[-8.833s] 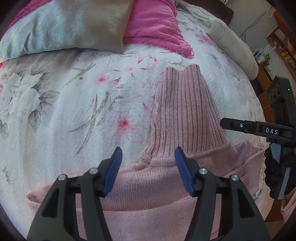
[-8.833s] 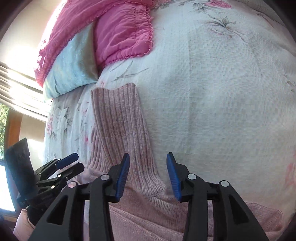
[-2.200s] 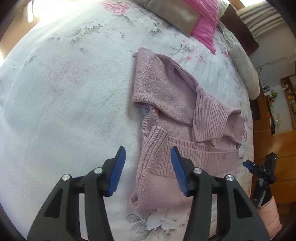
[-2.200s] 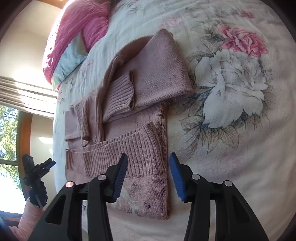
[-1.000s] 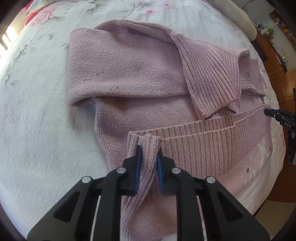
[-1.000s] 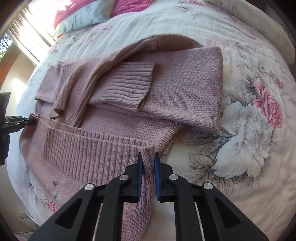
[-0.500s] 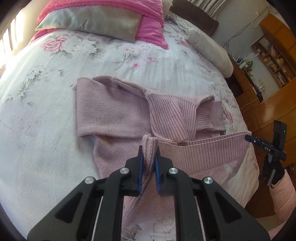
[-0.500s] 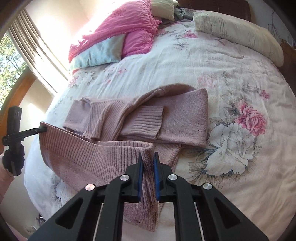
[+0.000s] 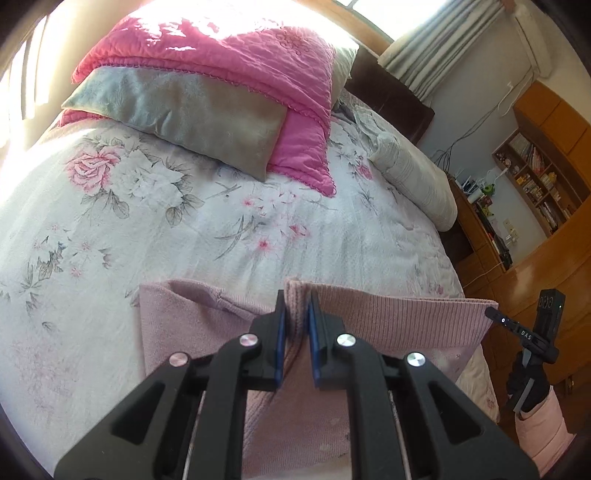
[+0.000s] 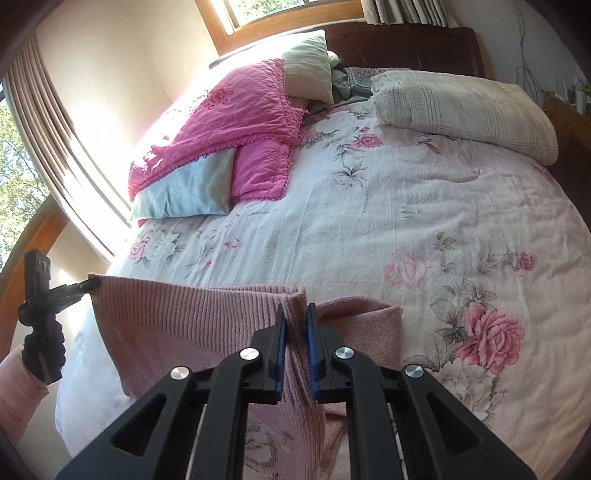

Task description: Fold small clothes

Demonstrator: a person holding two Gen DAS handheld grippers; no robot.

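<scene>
My bed's white quilted floral bedspread [image 10: 424,206] fills both views. At upper left of the right wrist view a bright pink ruffled blanket [image 10: 236,122] drapes over a pale blue-grey pillow [image 10: 188,188]; a cream striped bolster pillow [image 10: 469,107] lies at upper right. The dusty-pink ribbed knit sweater [image 9: 192,325] lies along the bottom edge.

You've got the floral bedspread [image 9: 229,221] filling most of both views. Pink quilt [image 9: 236,62] sits at 12 o'clock in the left wrist view, draped over a grey-green pillow [image 9: 184,114]. Striped cream pillow [image 10: 465,110] is at 1 o'clock in the right wrist view, against the dark headboard [image 10: 406,48]. Wooden bookshelf [image 9: 535,173] is at 2 o'clock in the left view. Window [image 10: 273,11] is at 12, curtains [image 10: 48,122] at 10.
</scene>
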